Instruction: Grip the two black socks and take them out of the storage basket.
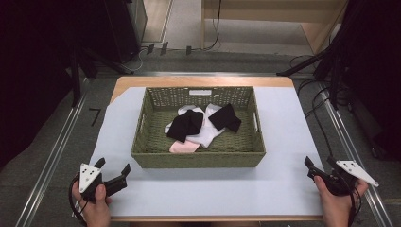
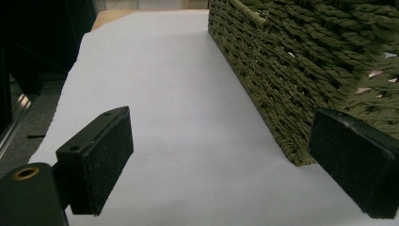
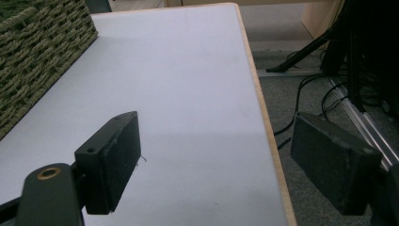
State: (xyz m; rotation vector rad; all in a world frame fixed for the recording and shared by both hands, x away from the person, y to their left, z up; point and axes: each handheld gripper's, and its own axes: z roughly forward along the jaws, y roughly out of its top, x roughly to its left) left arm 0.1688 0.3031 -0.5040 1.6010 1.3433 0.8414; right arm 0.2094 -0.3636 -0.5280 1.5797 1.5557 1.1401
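Note:
A green woven basket (image 1: pixel 198 160) stands in the middle of the table and holds black socks (image 1: pixel 185 125), white socks (image 1: pixel 208 132) and a pink sock (image 1: pixel 183 147) in a loose heap. My left gripper (image 1: pixel 112 171) rests at the table's front left corner, jaws open with nothing between them. In the left gripper view the gripper (image 2: pixel 235 160) points along the basket's (image 2: pixel 301 70) near left corner. My right gripper (image 1: pixel 320 166) sits at the front right corner, open and empty. In the right gripper view its jaws straddle the table's right edge, and the gripper (image 3: pixel 230 165) is open.
The table (image 1: pixel 283 142) is covered by a pale grey sheet with a wooden rim. Cables and dark stand legs (image 1: pixel 326 61) lie on the floor to the right. A metal rail (image 1: pixel 56 151) runs along the floor at the left.

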